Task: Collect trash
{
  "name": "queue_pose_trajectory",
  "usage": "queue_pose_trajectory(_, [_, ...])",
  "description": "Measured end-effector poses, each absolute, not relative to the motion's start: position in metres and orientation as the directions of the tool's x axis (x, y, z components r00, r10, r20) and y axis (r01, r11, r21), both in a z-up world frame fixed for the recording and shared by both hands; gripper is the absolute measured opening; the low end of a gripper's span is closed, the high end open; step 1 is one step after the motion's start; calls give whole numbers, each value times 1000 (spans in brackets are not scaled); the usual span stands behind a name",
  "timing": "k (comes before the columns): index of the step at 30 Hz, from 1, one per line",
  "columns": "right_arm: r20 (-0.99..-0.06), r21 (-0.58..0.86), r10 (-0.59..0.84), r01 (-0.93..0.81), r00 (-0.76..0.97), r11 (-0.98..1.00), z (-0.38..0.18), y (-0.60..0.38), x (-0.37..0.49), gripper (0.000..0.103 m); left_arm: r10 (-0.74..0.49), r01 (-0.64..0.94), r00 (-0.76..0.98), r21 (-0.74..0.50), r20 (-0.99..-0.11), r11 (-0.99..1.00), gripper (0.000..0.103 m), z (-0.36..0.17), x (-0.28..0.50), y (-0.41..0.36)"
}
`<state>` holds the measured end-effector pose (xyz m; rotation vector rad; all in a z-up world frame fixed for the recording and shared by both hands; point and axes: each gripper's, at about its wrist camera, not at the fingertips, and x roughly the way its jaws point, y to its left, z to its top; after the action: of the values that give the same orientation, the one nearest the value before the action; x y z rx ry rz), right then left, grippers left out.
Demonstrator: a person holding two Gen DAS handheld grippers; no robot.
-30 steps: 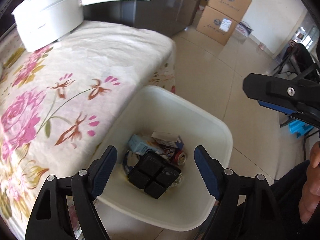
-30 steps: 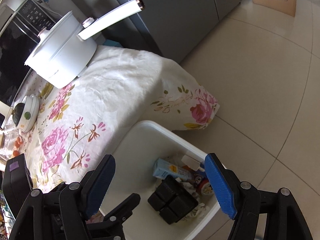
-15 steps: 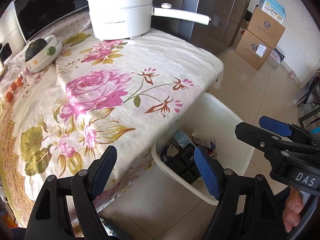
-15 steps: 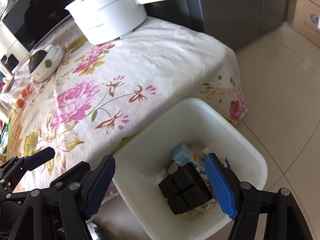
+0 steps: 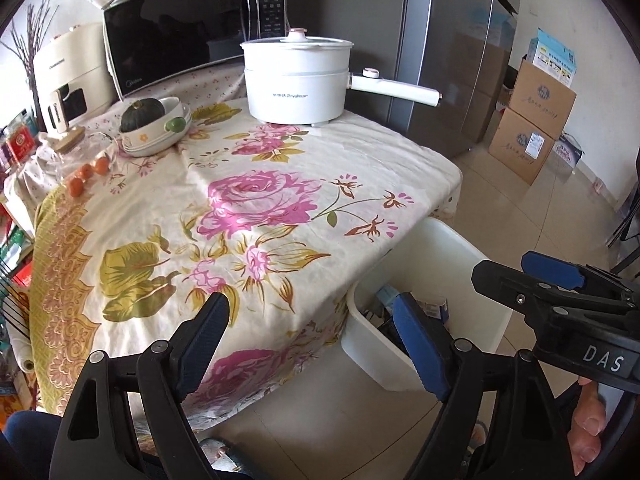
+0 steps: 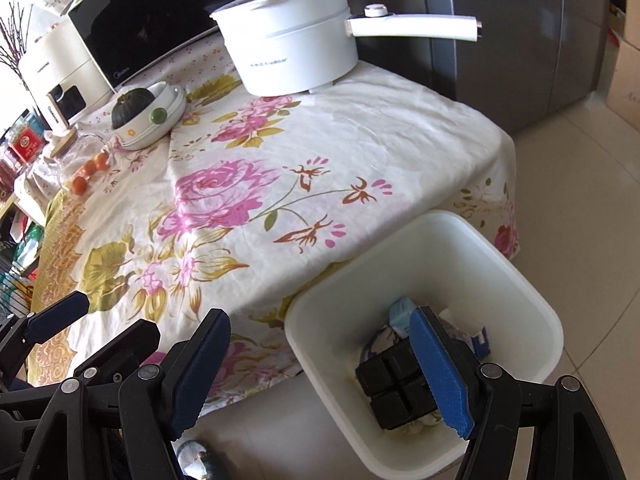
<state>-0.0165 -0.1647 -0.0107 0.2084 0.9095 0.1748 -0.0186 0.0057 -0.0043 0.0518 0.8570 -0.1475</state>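
- The left gripper [image 5: 316, 336] has its jaws spread wide, pinching nothing — it hangs over the table edge.
- The right gripper [image 6: 320, 364] is likewise spread and empty, above the bin's near rim.
- The white trash bin [image 6: 516, 276] stands on the floor against the floral tablecloth [image 6: 280, 184].
- Inside lies a black 4-cell tray [image 6: 394, 390], tilted, long axis running toward the bin's near corner, beside a blue carton [image 6: 400, 312].
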Motion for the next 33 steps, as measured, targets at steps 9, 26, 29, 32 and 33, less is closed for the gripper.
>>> queue_pose_trajectory(9, [-719, 307, 197, 50, 666, 950, -20, -171, -77, 84, -79, 159, 712, 50, -698, 986, 88, -8, -57, -3])
queue_pose_trajectory(26, [-759, 224, 100, 114, 643, 968, -48, -174, -80, 85, -51, 149, 657, 63, -752, 987, 90, -35, -36, -14])
queue_pose_trajectory(29, [-769, 216, 91, 123, 633, 969, -51, -176, -78, 85, -66, 147, 635, 36, -770, 989, 90, -40, -31, -14])
queue_pose_trajectory(32, [-771, 220, 95, 124, 630, 968, -52, -177, -76, 85, -77, 141, 618, 14, -782, 990, 90, -45, -27, -14])
queue_pose_trajectory(33, [-772, 226, 100, 123, 627, 966, -52, -178, -75, 85, -74, 141, 615, 18, -785, 990, 90, -46, -25, -14])
